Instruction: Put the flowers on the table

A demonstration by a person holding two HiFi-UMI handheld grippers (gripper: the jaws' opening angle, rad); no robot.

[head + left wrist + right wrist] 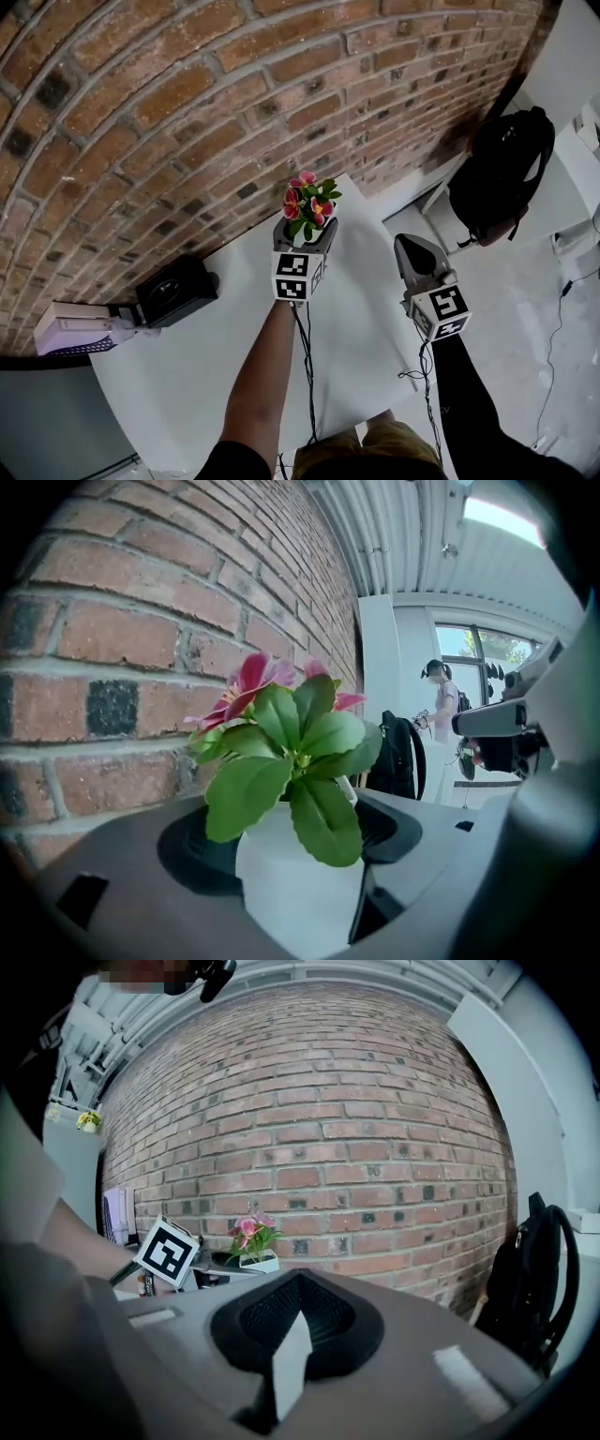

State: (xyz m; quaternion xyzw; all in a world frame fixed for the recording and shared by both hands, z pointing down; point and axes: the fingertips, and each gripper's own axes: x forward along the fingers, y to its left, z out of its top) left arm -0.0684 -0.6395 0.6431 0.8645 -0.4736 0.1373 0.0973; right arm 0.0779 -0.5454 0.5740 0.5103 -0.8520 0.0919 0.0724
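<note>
Left tongs (305, 236) are clamping the white pot (298, 888) of the flowers (307, 202), jaws spread wide round it. Right tongs (415, 253) are sitting together, nothing between them. Flowers are standing upright at about 12 o'clock over the bench (187, 375), close to the brick wall (187, 94). Cannot tell whether the pot base is touching the bench, since the left tongs are covering it from above.

Risks, as I'm judging them: letting go before the base is resting flat is likely tipping the pot, the leafy top making it top-heavy. Bench corner is lying at roughly 1 o'clock of the pot, so drifting sideways is risking a drop off the edge. Pushing further toward 12 is probably crushing petals against the wall.

Head view is giving the layout, black box (176, 291) at 9 o'clock and backpack (497, 173) at 2 o'clock, but is hiding the grip. Left gripper view is showing the pot seated between the jaws, with no bench visible. Right gripper view is showing pot and left tongs from the side, small, at its 10 o'clock.
</note>
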